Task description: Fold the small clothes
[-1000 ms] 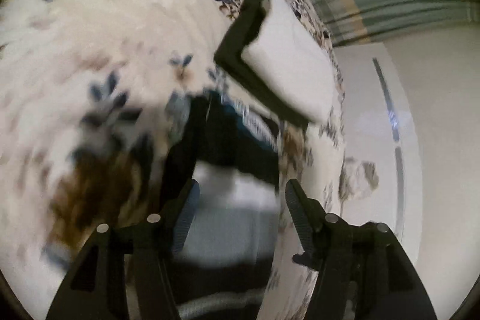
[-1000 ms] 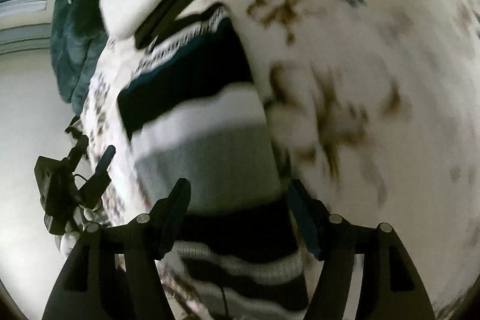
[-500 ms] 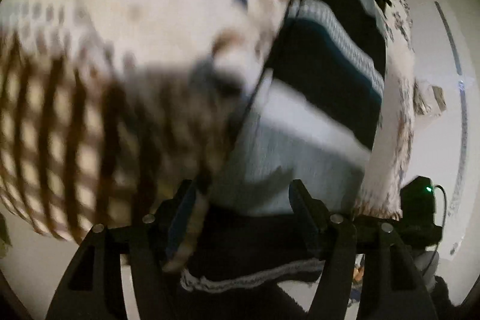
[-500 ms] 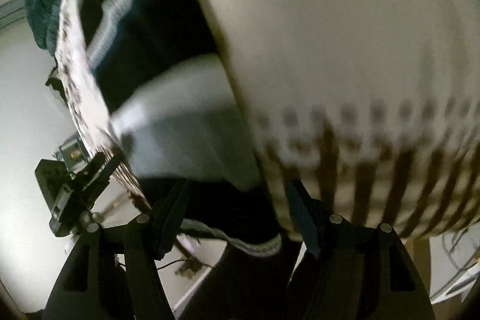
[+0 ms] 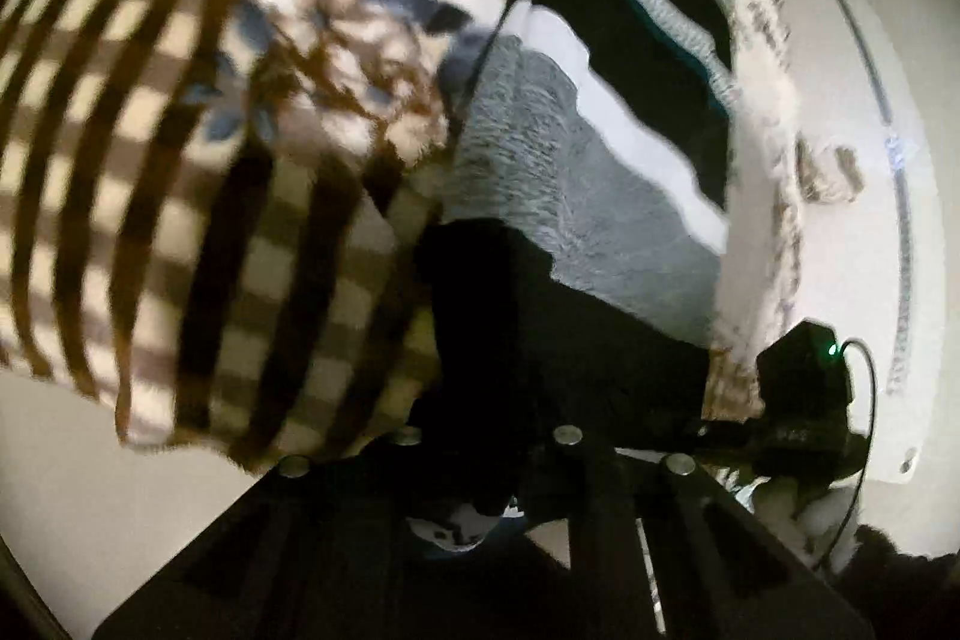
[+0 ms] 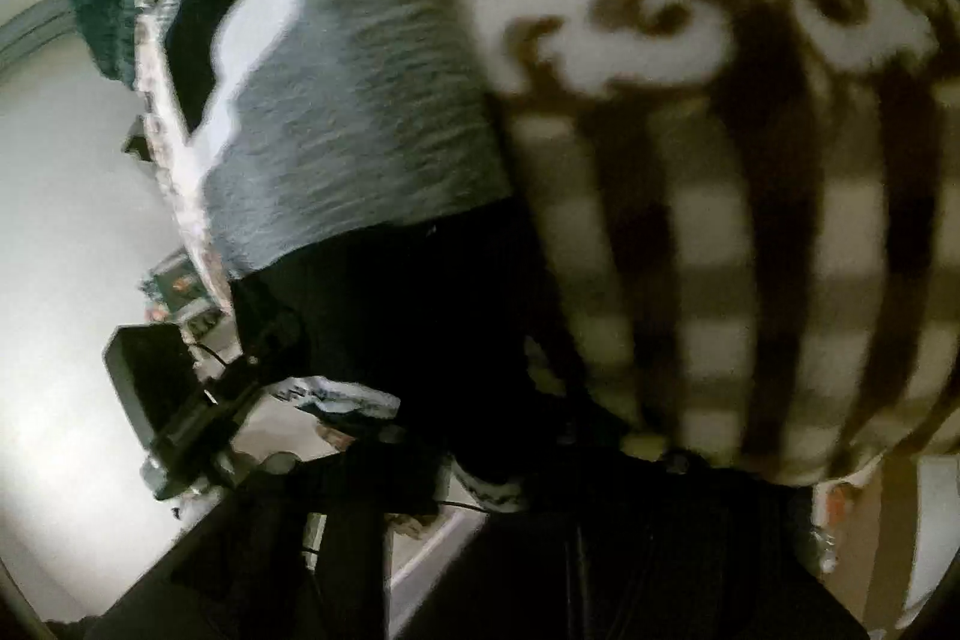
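Black hem of the striped sweater [image 5: 576, 196] is pinched by both closing tools — left tool [image 5: 486, 496] at its 6 o'clock, right tool [image 6: 480, 478] likewise — while it is spread on the patterned blanket [image 5: 180, 160] of the bed.

Left claw [image 5: 489, 484]: fingertips lost in the black band of the striped sweater [image 5: 600, 160], so the pinch point is unreadable; claw body cut off by the bottom edge. Right claw [image 6: 480, 466]: same, tips buried in dark knit and shadow, the sweater [image 6: 360, 100] running out of the frame top-left. Bed blanket [image 5: 180, 160] motion-blurred in both views w/ floral and check print smeared; small dark device w/ green light [image 5: 804, 388] too dim to identify, likewise the clutter by the bed edge [image 6: 180, 292].
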The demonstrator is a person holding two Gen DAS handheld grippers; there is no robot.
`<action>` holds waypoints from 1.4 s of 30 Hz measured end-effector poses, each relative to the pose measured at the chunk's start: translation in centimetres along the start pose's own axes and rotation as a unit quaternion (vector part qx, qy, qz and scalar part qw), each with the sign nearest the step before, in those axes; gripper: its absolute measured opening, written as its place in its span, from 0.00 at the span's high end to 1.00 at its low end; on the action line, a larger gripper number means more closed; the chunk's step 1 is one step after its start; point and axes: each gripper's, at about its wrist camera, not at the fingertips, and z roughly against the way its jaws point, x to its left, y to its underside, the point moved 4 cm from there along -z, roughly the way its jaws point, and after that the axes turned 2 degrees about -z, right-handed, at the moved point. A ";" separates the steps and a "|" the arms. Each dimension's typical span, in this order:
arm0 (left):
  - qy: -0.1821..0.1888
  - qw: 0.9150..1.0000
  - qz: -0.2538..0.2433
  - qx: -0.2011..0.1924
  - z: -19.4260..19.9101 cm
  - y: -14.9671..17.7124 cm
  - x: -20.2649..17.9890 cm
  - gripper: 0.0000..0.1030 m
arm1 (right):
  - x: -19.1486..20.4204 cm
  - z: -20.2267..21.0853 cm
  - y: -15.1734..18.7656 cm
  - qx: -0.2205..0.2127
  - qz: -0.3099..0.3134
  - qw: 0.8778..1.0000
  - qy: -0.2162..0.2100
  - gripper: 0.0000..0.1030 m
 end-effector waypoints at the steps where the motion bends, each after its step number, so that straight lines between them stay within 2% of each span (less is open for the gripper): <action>1: 0.000 1.000 0.001 0.000 0.0 0.0 0.4 0.92 | 0.2 0.1 0.6 -0.006 0.012 1.000 0.008 0.90; 3: 0.003 1.000 0.012 0.014 -1.0 0.8 1.4 0.91 | -0.6 -0.6 1.7 -0.005 0.006 0.999 0.033 0.90; 4: 0.009 1.000 0.018 0.014 -1.1 0.7 1.7 0.91 | -1.0 -1.0 1.9 -0.002 -0.004 1.000 0.028 0.90; 7: 0.038 0.998 0.042 0.025 -1.6 0.2 2.3 0.81 | -1.2 -1.3 1.5 0.000 -0.013 1.000 0.019 0.86; 9: 0.048 0.997 0.047 0.038 -2.1 0.2 2.8 0.69 | -1.4 -1.3 1.3 0.010 -0.014 1.000 0.015 0.79; 10: 0.056 0.996 0.047 0.046 -2.4 0.3 2.8 0.58 | -1.5 -1.4 1.4 0.016 -0.011 1.000 0.020 0.68; 11: 0.063 0.996 0.045 0.052 -2.6 0.5 2.8 0.54 | -1.7 -1.7 1.5 0.023 -0.008 1.000 0.019 0.60; 13: 0.062 0.996 0.040 0.055 -2.8 0.9 2.6 0.54 | -2.2 -2.5 1.7 0.032 -0.014 0.999 0.016 0.54; 15: 0.054 0.997 0.035 0.049 -2.6 1.1 2.2 0.60 | -2.8 -2.8 1.1 0.035 -0.025 0.999 0.009 0.54; 16: 0.051 0.997 0.035 0.046 -2.4 1.3 1.9 0.88 | -2.9 -3.0 1.1 0.035 -0.028 0.999 0.007 0.54; 19: 0.049 0.997 0.050 0.037 -1.7 1.4 0.9 0.89 | -2.2 -2.5 1.6 0.030 -0.024 0.999 -0.012 0.83; 25: 0.086 0.994 0.071 0.018 2.3 0.4 -1.8 0.90 | 1.7 1.5 2.8 0.014 0.020 0.998 -0.055 0.87; 28: 0.115 0.991 0.069 -0.006 4.9 -1.8 -4.5 0.90 | 4.5 4.5 2.5 -0.004 0.043 0.996 -0.084 0.87; 32: 0.161 0.983 0.075 -0.057 7.1 -7.6 -8.0 0.90 | 8.1 9.1 0.4 -0.045 0.073 0.989 -0.120 0.87; 33: 0.176 0.979 0.077 -0.067 7.3 -9.2 -8.4 0.90 | 9.1 10.3 -0.8 -0.057 0.076 0.987 -0.129 0.87; 37: 0.193 0.973 0.068 -0.110 6.6 -17.3 -11.1 0.89 | 13.3 13.9 -6.3 -0.109 0.092 0.978 -0.149 0.87; 42: 0.213 0.968 0.071 -0.115 3.4 -25.9 -12.2 0.89 | 16.8 16.8 -16.3 -0.165 0.072 0.970 -0.165 0.87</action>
